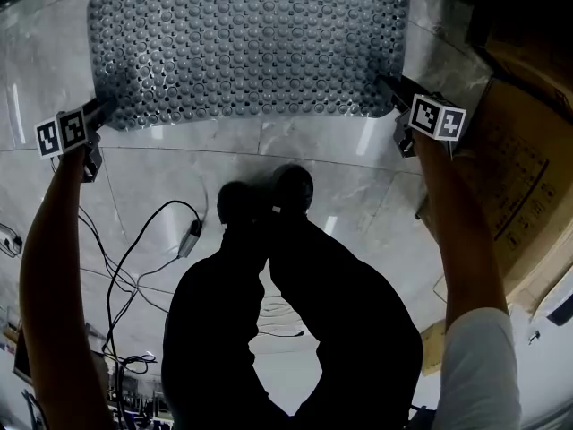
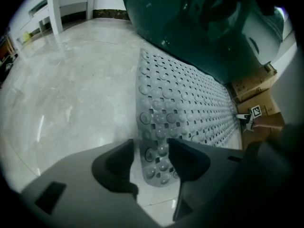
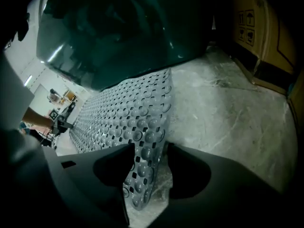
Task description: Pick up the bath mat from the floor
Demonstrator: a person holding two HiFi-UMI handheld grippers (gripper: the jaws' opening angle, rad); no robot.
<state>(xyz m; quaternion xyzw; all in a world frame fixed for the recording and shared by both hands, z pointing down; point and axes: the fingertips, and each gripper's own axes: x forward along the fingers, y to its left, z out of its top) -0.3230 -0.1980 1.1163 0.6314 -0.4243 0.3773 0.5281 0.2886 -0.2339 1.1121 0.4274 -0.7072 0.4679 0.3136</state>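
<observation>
Bath mat [image 1: 251, 43] flat on the stone floor [image 1: 269, 155] — a gripper at each near corner

The left gripper [image 2: 151, 146] stands wide, the mat's left corner between its jaws, unpressed; the right gripper [image 3: 150, 151] — likewise apart — straddles the right corner.

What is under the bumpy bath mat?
The floor is under the bath mat; pale marble shows all around its edges. Whatever lies directly beneath the mat is covered.
</observation>
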